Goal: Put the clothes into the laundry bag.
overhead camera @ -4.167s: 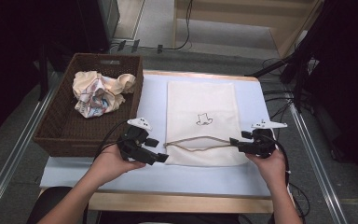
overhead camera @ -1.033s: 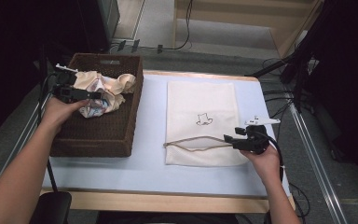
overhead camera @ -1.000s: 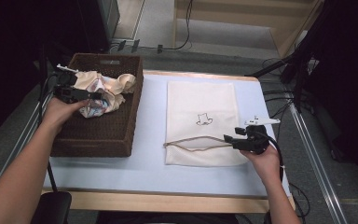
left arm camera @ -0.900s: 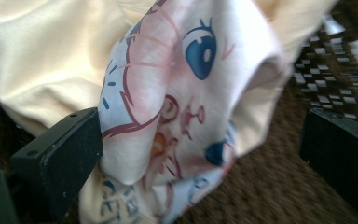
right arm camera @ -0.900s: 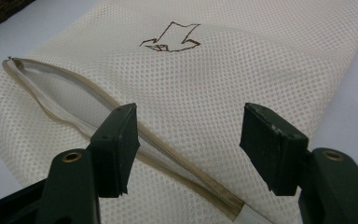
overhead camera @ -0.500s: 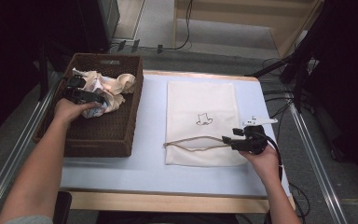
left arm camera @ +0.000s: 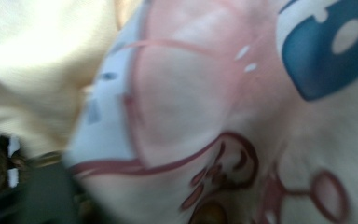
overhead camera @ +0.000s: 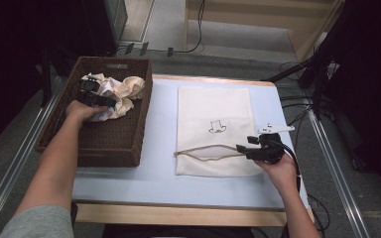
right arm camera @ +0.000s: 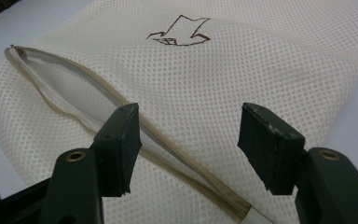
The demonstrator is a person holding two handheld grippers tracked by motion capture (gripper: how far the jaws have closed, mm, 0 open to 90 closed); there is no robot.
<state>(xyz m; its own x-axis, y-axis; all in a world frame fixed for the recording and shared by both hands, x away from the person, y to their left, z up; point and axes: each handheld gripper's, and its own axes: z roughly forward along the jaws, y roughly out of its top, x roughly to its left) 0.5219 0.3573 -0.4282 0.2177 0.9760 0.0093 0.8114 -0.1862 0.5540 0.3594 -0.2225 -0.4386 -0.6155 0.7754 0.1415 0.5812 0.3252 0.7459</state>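
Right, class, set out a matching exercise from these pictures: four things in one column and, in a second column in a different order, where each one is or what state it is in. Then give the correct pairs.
Things
1. mesh laundry bag
2. crumpled printed cloth
3. wicker basket
4. right gripper

Places or states
A. lying inside the basket
B. flat on the table, zip open
C. jaws open over the bag's zip end
D. on the left part of the table

Pairs: 1-B, 2-A, 3-D, 4-C
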